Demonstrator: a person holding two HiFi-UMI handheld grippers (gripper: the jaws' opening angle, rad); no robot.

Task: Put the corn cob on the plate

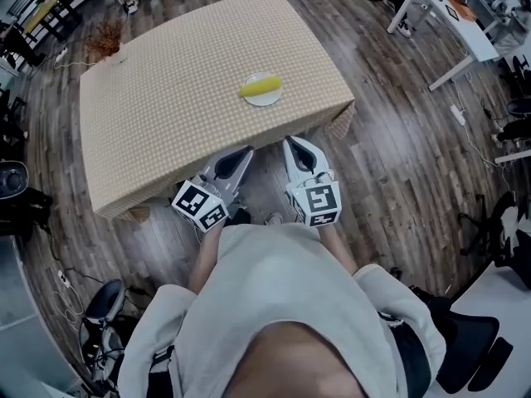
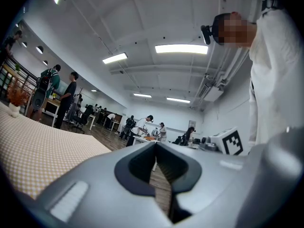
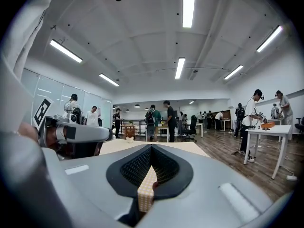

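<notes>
state: corn cob (image 1: pixel 260 86) lay across plate (image 1: pixel 263 100) on bench (image 1: pixel 166 98) | left gripper (image 1: pixel 247 151), right gripper (image 1: pixel 292 142): fingers together, empty, at near edge | step: placement judged done; good practice was holding both clear of plate

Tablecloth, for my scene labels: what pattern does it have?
The tablecloth has small beige-and-white checks; the head view shows it best.

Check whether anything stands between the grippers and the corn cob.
Nothing visible does. The corn cob already lies on the plate. Only bare table separates it from the left gripper and right gripper, both held off the near edge, jaws closed and empty.
</notes>
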